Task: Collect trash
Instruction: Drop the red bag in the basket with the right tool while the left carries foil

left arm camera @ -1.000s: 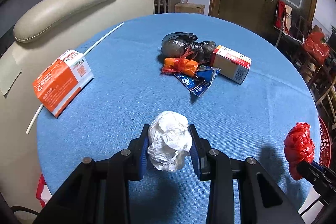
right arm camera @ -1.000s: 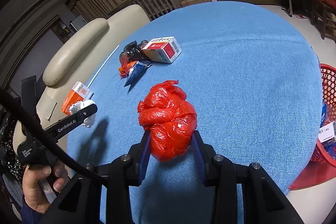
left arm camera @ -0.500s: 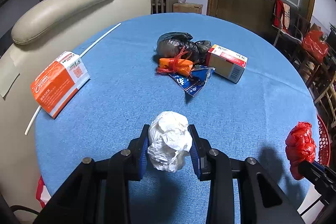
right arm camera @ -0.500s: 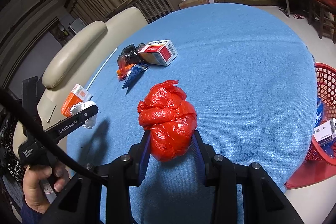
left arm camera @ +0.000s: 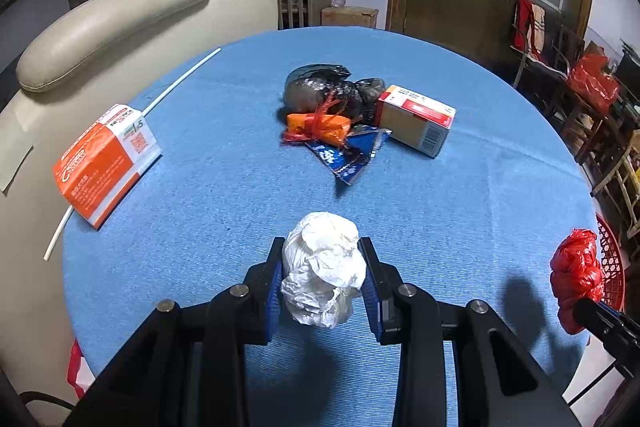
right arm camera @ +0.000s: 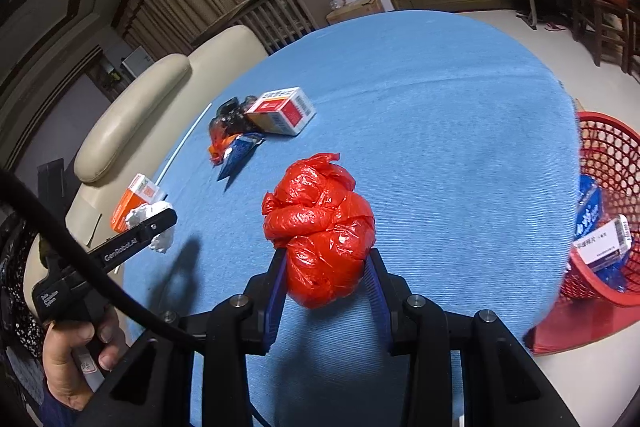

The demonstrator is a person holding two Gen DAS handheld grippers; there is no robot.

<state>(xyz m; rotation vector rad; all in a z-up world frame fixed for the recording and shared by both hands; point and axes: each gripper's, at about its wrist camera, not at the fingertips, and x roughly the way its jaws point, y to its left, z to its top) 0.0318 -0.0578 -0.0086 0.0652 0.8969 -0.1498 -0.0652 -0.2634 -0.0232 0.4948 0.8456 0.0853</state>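
Note:
My left gripper (left arm camera: 322, 277) is shut on a crumpled white paper ball (left arm camera: 323, 273) and holds it above the near part of the round blue table (left arm camera: 460, 211). My right gripper (right arm camera: 326, 267) is shut on a scrunched red plastic bag (right arm camera: 320, 227) above the table's right side; that bag also shows in the left wrist view (left arm camera: 576, 279). A red mesh basket (right arm camera: 608, 163) stands on the floor past the table's right edge, with a blue wrapper and a box inside.
Mid-table lie a black bag (left arm camera: 324, 91), an orange wrapper (left arm camera: 320, 125), a blue wrapper (left arm camera: 348, 157) and a red-and-white box (left arm camera: 416, 119). An orange box (left arm camera: 104, 163) and a white stick (left arm camera: 176, 87) lie at the left edge by a cream chair (left arm camera: 112, 23).
Both grippers keep their hold. The right gripper has swung toward the table's right edge, so more of the red basket shows. The left gripper has risen slightly.

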